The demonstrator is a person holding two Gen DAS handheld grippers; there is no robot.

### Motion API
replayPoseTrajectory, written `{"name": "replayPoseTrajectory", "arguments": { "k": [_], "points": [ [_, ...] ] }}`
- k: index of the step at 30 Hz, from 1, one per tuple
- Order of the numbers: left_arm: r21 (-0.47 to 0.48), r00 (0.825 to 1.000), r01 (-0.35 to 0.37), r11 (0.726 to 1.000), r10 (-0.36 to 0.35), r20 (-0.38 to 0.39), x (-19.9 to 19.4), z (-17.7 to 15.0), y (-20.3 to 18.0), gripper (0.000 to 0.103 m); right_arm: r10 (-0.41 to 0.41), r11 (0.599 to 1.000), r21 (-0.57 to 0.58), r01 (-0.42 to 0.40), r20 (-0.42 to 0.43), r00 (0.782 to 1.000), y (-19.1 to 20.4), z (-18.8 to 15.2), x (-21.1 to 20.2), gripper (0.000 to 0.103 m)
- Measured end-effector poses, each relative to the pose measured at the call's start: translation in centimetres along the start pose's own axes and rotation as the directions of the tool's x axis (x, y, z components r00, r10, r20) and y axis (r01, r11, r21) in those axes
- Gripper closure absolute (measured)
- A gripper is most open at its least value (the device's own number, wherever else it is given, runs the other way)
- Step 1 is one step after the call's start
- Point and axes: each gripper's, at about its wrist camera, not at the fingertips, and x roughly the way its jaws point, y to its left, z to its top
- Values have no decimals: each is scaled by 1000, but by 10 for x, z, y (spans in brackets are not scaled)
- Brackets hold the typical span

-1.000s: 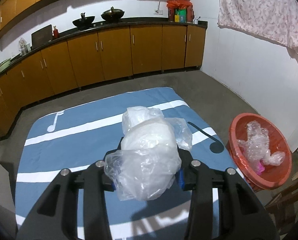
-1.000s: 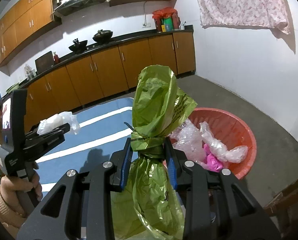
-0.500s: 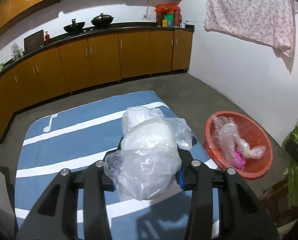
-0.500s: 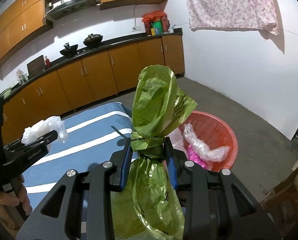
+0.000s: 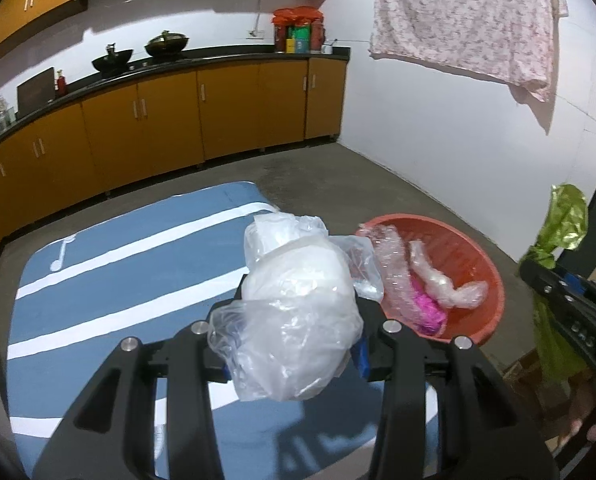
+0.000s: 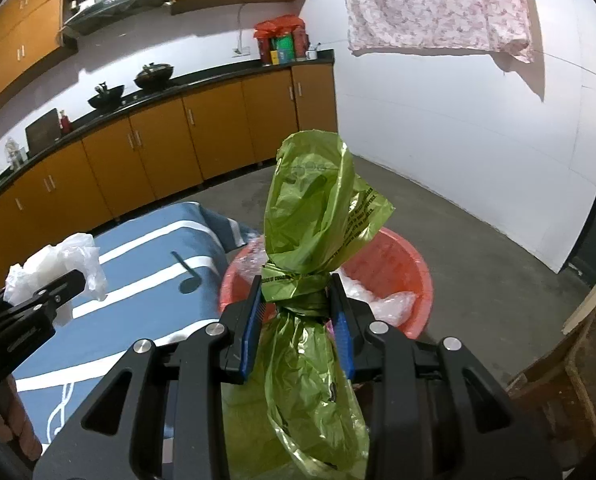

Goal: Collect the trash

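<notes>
My left gripper (image 5: 294, 332) is shut on a clear plastic bag (image 5: 298, 312) stuffed with white material, held over the blue mat's right end. My right gripper (image 6: 298, 304) is shut on the knotted neck of a green plastic bag (image 6: 314, 216), just in front of the red basin (image 6: 410, 272). The basin (image 5: 478, 252) stands on the floor right of the mat and holds clear plastic wrap and a pink piece (image 5: 428, 308). The right gripper with the green bag (image 5: 566, 220) shows at the left view's right edge. The left gripper's bag (image 6: 54, 264) shows at the right view's left.
A blue mat with white stripes and music notes (image 5: 118, 272) lies on the grey concrete floor. Orange kitchen cabinets (image 5: 170, 120) run along the back wall. A white wall with a hung floral cloth (image 5: 466, 20) is on the right. Wooden pieces (image 6: 570, 380) lie at the lower right.
Both grippers have swung right toward the red basin, which now sits closer to centre in both views. The bags stay gripped. The right gripper has come into the left wrist view.
</notes>
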Motion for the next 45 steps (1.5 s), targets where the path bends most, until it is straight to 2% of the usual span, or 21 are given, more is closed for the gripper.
{"name": "replayPoseTrajectory", "arguments": {
  "k": [12, 16, 27, 32, 34, 36, 38, 43, 45],
  "points": [
    [6, 996, 89, 996, -89, -3, 18, 3, -42, 61, -30, 999, 23, 30, 0, 1000, -20, 9, 13, 70],
    [-1, 992, 130, 992, -130, -6, 31, 6, -56, 60, -18, 998, 54, 18, -10, 1000, -33, 18, 27, 70],
    [-14, 977, 206, 978, -207, -60, 93, 12, -90, 59, -1, 996, 84, 1, 5, 1000, -56, 41, 63, 70],
    [-12, 968, 231, 973, -231, -97, 123, 12, -102, 55, 41, 992, 117, -40, -8, 999, -63, 53, 83, 70],
    [-13, 967, 231, 973, -231, -107, 132, 10, -104, 49, 52, 991, 126, -51, -4, 999, -65, 56, 87, 63],
    [-18, 968, 225, 974, -226, -112, 138, 9, -102, 39, 59, 989, 134, -58, 0, 998, -67, 58, 89, 50],
    [-28, 968, 221, 975, -222, -115, 142, 7, -97, 35, 66, 986, 154, -66, 8, 998, -70, 57, 88, 43],
    [-35, 972, 201, 979, -204, -115, 140, 4, -89, 29, 63, 984, 166, -65, 17, 998, -72, 51, 77, 33],
    [-26, 977, 186, 982, -188, -99, 131, 3, -84, 24, 39, 987, 154, -44, 37, 999, -69, 48, 67, 23]
  ]
}}
